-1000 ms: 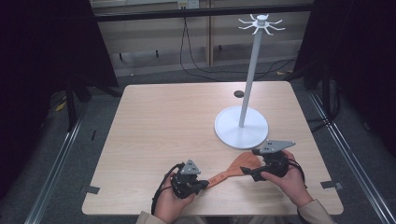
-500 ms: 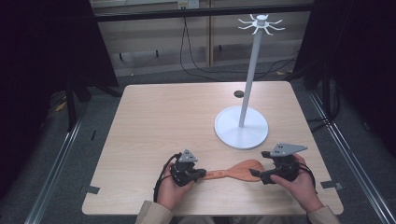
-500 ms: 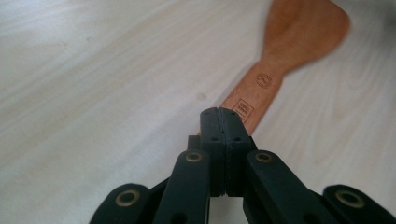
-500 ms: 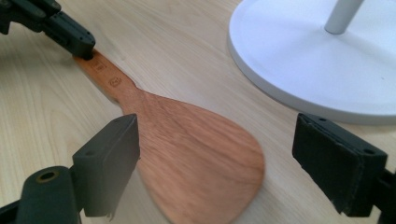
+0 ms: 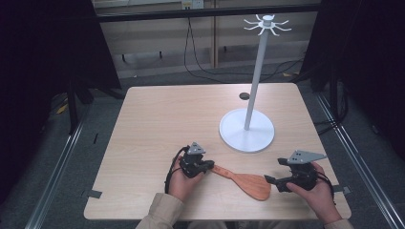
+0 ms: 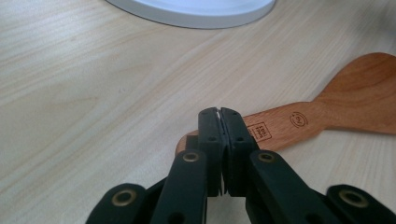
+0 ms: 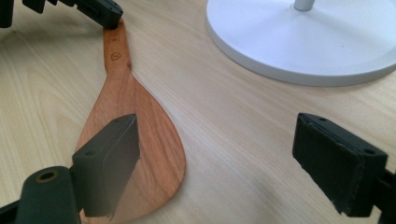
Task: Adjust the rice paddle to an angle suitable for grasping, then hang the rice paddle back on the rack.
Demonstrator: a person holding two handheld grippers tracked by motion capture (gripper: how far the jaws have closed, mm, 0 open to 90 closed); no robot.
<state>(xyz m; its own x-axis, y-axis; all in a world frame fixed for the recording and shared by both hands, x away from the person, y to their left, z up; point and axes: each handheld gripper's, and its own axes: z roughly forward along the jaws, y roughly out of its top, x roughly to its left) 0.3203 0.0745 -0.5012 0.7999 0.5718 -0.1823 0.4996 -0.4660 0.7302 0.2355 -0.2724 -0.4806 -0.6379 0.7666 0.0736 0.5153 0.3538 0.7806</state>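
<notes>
A wooden spatula (image 5: 241, 180) lies flat on the pale wooden worktop (image 5: 157, 119), near the worktop's front edge and in front of the white round base (image 5: 247, 130) of the hook stand, apart from it with a strip of bare wood between. Its broad blade points toward the person's right and its narrow handle toward the left. At the handle end sit the left tongs (image 5: 206, 165); in the left gripper view (image 6: 219, 116) their two black jaws are pressed together with barely a slit between them, standing just above the handle tip, and whether they pinch the wood cannot be told. Beyond the blade's rounded end are the right tongs (image 5: 270, 180), jaws spread wide; in the right gripper view (image 7: 215, 154) one jaw hangs over the blade and the other over bare wood beside it. The handle bears a small dark stamped square label with lettering too small to read and, nearer the blade, a round burnt-in mark, also unreadable. From the stand's base a slim white pole (image 5: 254, 78) rises to a crown of hooks (image 5: 267, 24). Behind and left of the base the worktop lies open out to its edges, save a small dark disc (image 5: 244, 96) near the far edge.
</notes>
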